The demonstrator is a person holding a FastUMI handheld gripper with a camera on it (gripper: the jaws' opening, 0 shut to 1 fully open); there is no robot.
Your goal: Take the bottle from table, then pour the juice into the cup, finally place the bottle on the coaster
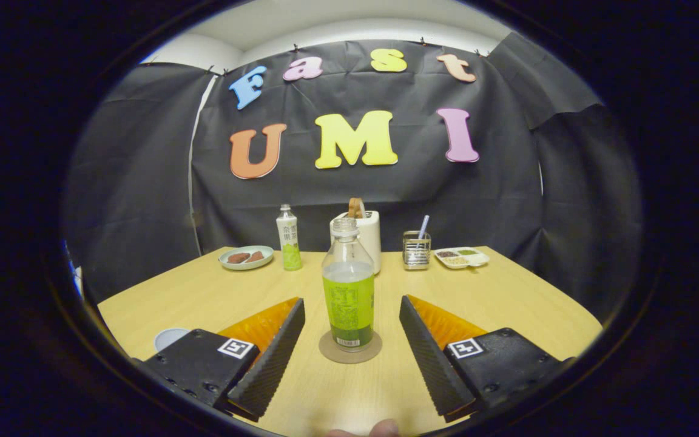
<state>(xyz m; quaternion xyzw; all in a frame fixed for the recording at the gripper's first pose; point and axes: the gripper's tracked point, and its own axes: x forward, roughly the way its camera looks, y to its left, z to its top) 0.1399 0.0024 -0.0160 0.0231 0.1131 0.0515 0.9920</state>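
Gripper view: the gripper (349, 352) is spread wide, its two fingers (270, 358) well apart and holding nothing. The bottle (348, 285) stands upright between them, a little ahead toward 12 o'clock, touched by neither finger. It is clear plastic with a green label, its mouth uncapped, and pale liquid fills roughly the lower part up to the label's top edge. It sits squarely on a round brownish coaster (350, 350), whose rim shows all around the base.

The wooden table (204, 297) runs away from the fingers toward the black cloth wall. At about 9 o'clock from the left finger, just beside it, the rim of a pale cup (170, 337) peeks out; most of it is hidden by the gripper body, so what it holds cannot be told.

Along the far edge, beyond the bottle: at 11 o'clock a plate (246, 257) with brownish food pieces, and just beside it a second bottle (289, 238), capped, with a white and green label. At 12 o'clock, directly behind the near bottle, a white toaster (369, 237) with a brown slice sticking up. At 1 o'clock a metal caddy (416, 250) with a utensil handle in it, then a white divided tray (462, 257) with small heaps of food
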